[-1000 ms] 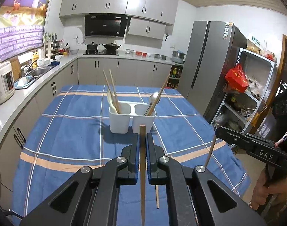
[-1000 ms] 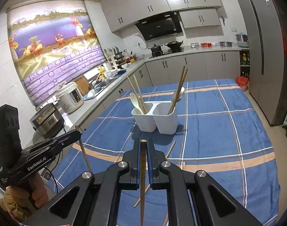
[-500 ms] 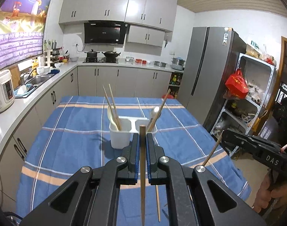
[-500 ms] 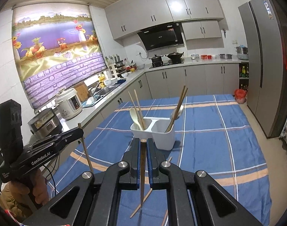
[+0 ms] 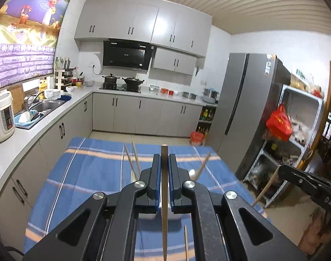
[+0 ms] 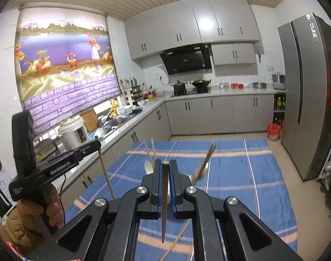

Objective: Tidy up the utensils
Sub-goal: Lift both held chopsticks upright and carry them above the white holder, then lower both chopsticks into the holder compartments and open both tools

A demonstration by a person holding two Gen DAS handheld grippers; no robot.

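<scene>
Nearest, the left tool [image 5: 164, 165] is clamped on a slim pale wooden chopstick [image 5: 164, 198] held upright with its blunt end above the blue pads, and the right tool [image 6: 165, 171] pinches a darker brown wooden chopstick [image 6: 164, 198] the same way, presumably so each can drop tip-first into a holder; a few loose wooden chopsticks [image 5: 185, 242] lie on the blue striped cloth covering the counter [image 5: 89, 174] just below. Beyond, the white plastic two-compartment utensil holder [image 5: 147, 215] sits almost hidden behind the jaws, with sticks and a pale spoon [image 6: 148, 167] leaning out that may obstruct insertion; grey cabinets [image 5: 143, 117] and a steel fridge [image 5: 248, 108] stand far behind.
</scene>
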